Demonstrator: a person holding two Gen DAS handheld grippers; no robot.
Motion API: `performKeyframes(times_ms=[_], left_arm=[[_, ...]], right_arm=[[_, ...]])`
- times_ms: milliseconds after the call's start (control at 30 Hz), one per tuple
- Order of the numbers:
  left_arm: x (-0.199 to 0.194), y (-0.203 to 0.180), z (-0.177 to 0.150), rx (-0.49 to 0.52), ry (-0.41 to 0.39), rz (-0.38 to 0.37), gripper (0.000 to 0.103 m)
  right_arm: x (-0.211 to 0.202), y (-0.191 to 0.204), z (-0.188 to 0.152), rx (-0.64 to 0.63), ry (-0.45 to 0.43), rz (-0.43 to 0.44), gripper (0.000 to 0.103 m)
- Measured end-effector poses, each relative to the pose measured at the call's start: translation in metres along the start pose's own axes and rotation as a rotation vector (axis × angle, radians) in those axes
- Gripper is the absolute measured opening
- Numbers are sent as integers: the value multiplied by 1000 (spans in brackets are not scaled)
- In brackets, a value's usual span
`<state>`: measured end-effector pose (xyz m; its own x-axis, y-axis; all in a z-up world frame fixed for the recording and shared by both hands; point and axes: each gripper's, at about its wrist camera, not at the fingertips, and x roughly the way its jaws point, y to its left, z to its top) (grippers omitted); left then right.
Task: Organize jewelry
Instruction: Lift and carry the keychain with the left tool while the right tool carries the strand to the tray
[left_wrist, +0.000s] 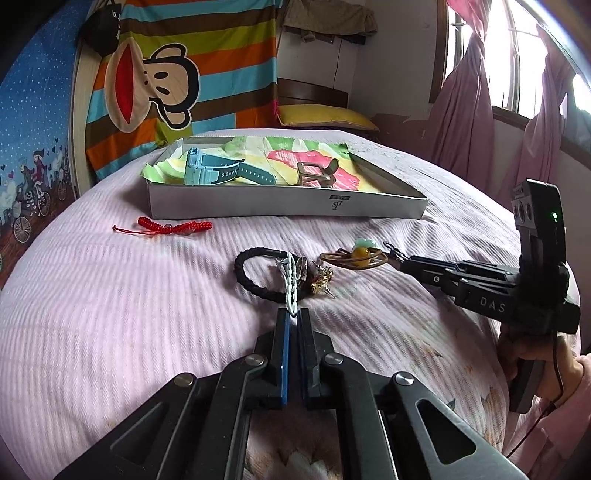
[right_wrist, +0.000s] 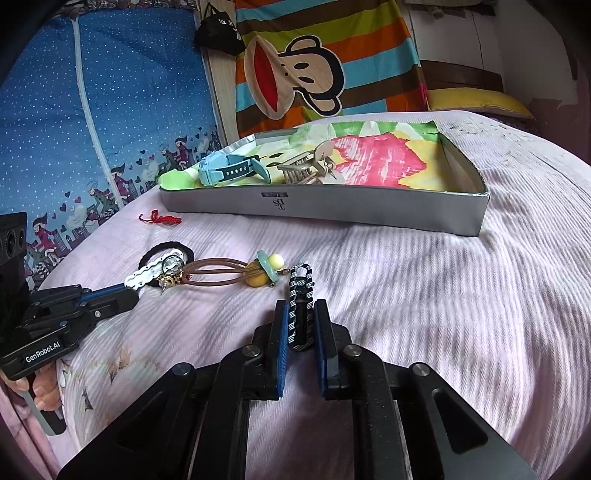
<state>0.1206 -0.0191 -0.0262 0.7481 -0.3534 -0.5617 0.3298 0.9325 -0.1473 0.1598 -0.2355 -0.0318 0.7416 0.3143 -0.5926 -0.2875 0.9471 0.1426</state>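
Between right tongs (right_wrist: 300, 325), striped bracelet (right_wrist: 301, 295).

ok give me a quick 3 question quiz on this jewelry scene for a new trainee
1. True or false: the blue watch already lies inside the grey box.
2. Multiple choice: what does the left gripper pinch? A) the red braided bracelet B) the white scalloped clip C) the amber bead cord
3. Short answer: what does the right gripper hold between its fingers?

Key
1. True.
2. B; the red braided bracelet lies loose on the pink bedspread, and the amber bead cord is ungripped.
3. The black-and-white striped clip.
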Motion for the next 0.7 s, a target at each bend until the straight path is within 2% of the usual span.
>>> performKeyframes(times_ms=[333,433,567,700], left_arm=[[5,8,7,-59,2,-34,5],[6,9,7,-69,5,-42,7],[7,8,8,-72,-2,-52,18],[9,10,10,-89,-5,-45,18]], right_arm=[[1,-1,-1,3,4,2,12],[2,-1,-1,5,6,4,12],[2,-1,-1,6,6,4,12],[2,-1,-1,4,6,3,12]])
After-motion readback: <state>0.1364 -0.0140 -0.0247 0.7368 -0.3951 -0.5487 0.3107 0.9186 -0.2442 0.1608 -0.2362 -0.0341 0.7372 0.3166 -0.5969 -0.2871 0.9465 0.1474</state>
